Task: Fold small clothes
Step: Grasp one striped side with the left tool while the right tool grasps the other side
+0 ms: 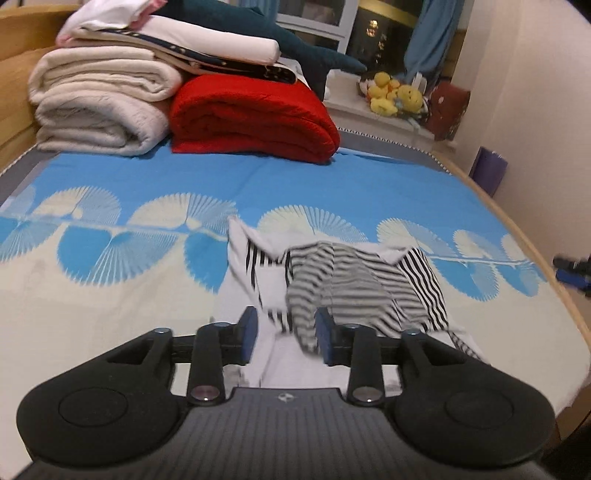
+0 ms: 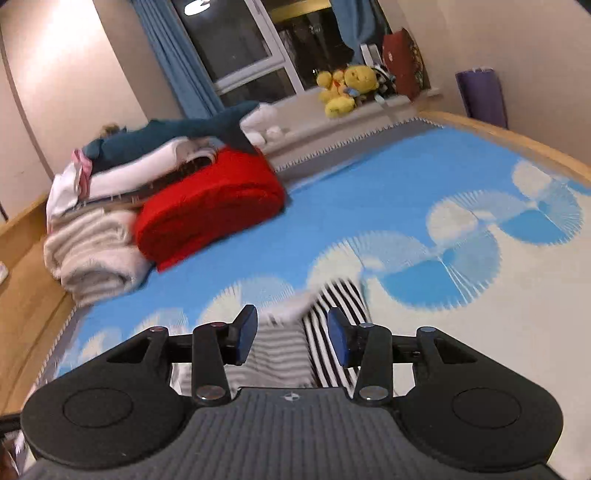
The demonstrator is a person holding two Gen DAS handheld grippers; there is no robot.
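A small black-and-white striped cotton garment (image 1: 354, 280) lies crumpled at lower centre on the blue-and-cream patterned bedsheet (image 1: 129, 184). The left gripper (image 1: 284, 334) and the right gripper (image 2: 291, 332) both hang spread over it.

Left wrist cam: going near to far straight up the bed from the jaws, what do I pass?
Left gripper, jaws open → striped garment → blue-and-white patterned bedspread → folded red blanket → dark teal plush shark → window.
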